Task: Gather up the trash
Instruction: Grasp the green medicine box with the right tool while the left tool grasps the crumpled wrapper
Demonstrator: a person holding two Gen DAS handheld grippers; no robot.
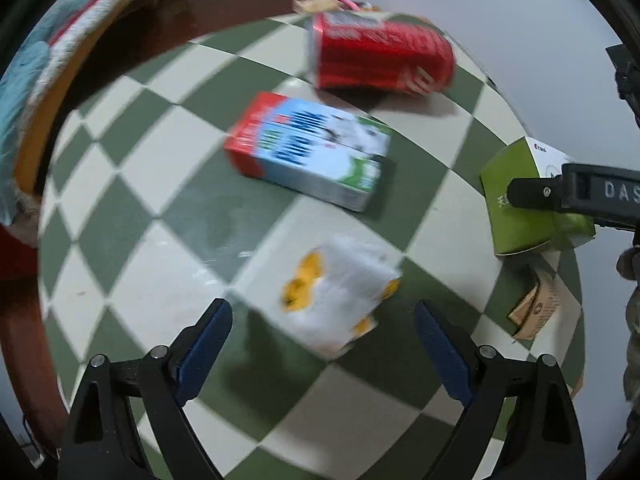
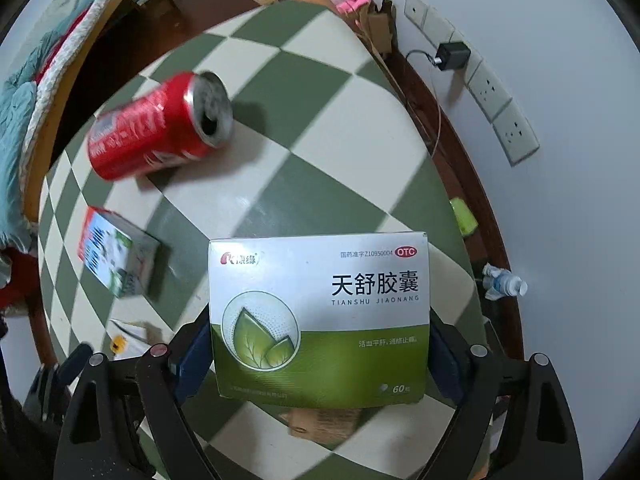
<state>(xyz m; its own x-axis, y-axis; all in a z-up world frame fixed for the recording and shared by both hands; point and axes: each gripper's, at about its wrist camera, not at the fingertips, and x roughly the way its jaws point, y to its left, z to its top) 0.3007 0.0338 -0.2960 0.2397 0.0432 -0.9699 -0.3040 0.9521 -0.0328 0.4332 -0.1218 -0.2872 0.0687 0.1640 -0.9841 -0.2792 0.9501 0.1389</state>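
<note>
Right gripper (image 2: 320, 360): your jaws straddle the box (image 2: 320, 320), its long axis spanning pad to pad, grip unconfirmed. Left gripper (image 1: 324, 332): released, packet (image 1: 340, 304) just ahead.

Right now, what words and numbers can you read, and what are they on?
White-and-green cardboard medicine box: "天舒胶囊"
Same box: "TIANSHU JIAONANG"
Same box: "OTC"
Same box: "60"
Black right tongs: "DAS", cut off by the frame edge
Red drink can: too blurred
Blue-and-white milk carton: too blurred
</note>
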